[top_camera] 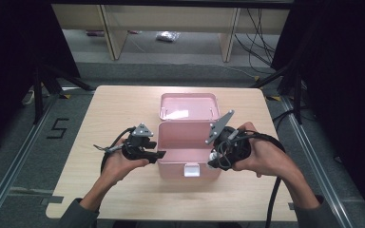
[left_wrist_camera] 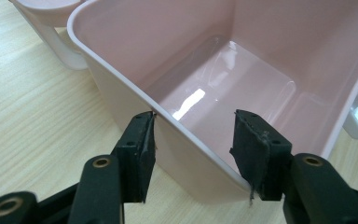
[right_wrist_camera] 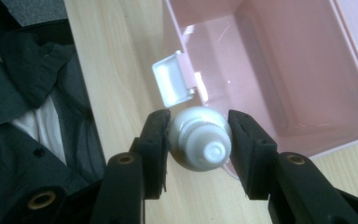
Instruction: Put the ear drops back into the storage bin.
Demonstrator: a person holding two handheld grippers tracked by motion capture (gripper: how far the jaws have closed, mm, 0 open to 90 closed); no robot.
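Note:
A pink plastic box stands open at the table's middle, its lid laid back behind it and its inside bare. My left gripper is at the box's left wall. In the left gripper view the jaws stand open astride that wall's rim, one outside and one over the inside. My right gripper sits at the box's front right corner. It is shut on a white capped tube, whose ridged cap and nozzle point at the camera, just outside the box's front wall.
A white latch hangs flipped out from the box's front wall. The wooden table is bare around the box. The person's dark clothing lies beyond the table's near edge. Shelving legs and cables stand on the floor behind.

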